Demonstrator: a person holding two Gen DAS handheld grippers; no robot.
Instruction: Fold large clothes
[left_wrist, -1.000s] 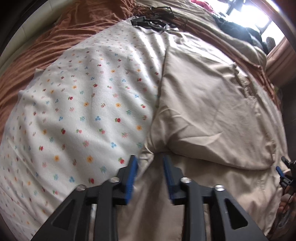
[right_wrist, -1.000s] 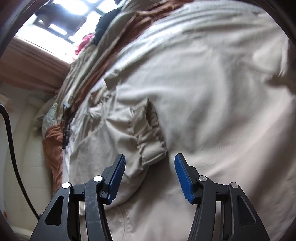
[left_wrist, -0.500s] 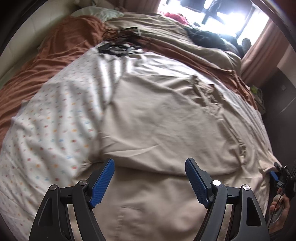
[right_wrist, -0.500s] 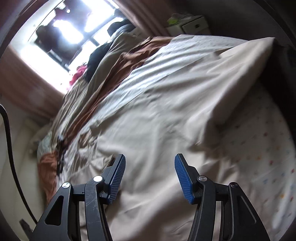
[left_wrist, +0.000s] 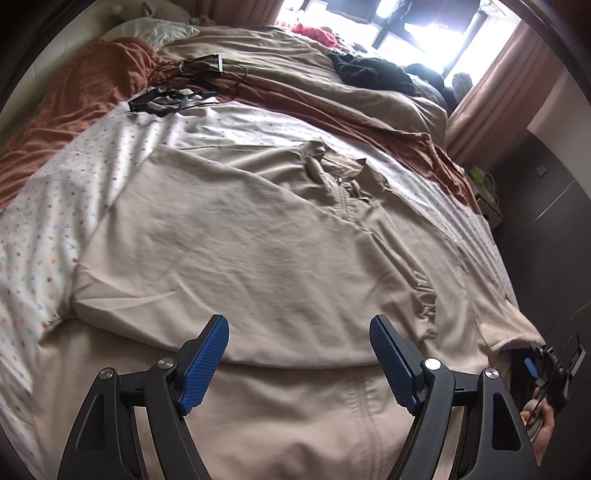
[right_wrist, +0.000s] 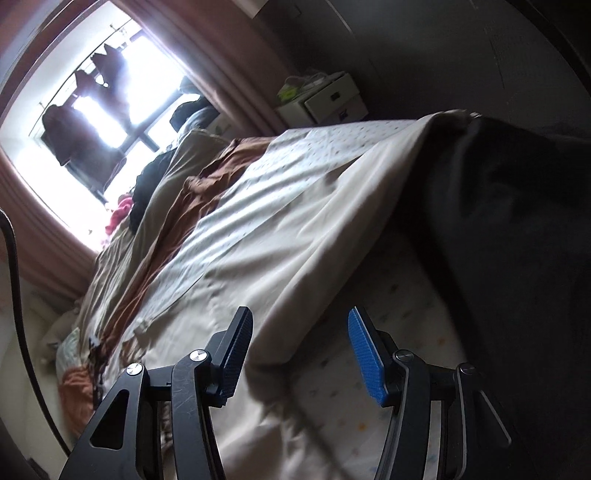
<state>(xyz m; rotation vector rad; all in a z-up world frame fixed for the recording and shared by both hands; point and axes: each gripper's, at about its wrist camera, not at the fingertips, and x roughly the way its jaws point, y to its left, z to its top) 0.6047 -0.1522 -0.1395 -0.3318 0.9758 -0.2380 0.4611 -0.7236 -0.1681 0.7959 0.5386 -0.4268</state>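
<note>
A large beige zip jacket (left_wrist: 266, 243) lies spread on the flowered sheet (left_wrist: 44, 221) of a bed, one side folded over across its middle. My left gripper (left_wrist: 299, 358) is open and empty, held just above the jacket's near part. My right gripper (right_wrist: 299, 354) is open and empty, low at the bed's corner, above the jacket's edge (right_wrist: 295, 266). The right gripper also shows at the far right of the left wrist view (left_wrist: 546, 365), beside the jacket's corner.
A brown blanket (left_wrist: 74, 99) and a beige duvet (left_wrist: 280, 62) lie behind the sheet. Black cables and a frame (left_wrist: 184, 85) rest near the pillow. Dark clothes (left_wrist: 373, 74) are piled by the window. A white bedside box (right_wrist: 332, 99) and dark cupboards stand right.
My left gripper opened wide and pulled back from the jacket's fold, which now lies flat. My right gripper drew away and down to the bed's corner, staying open.
</note>
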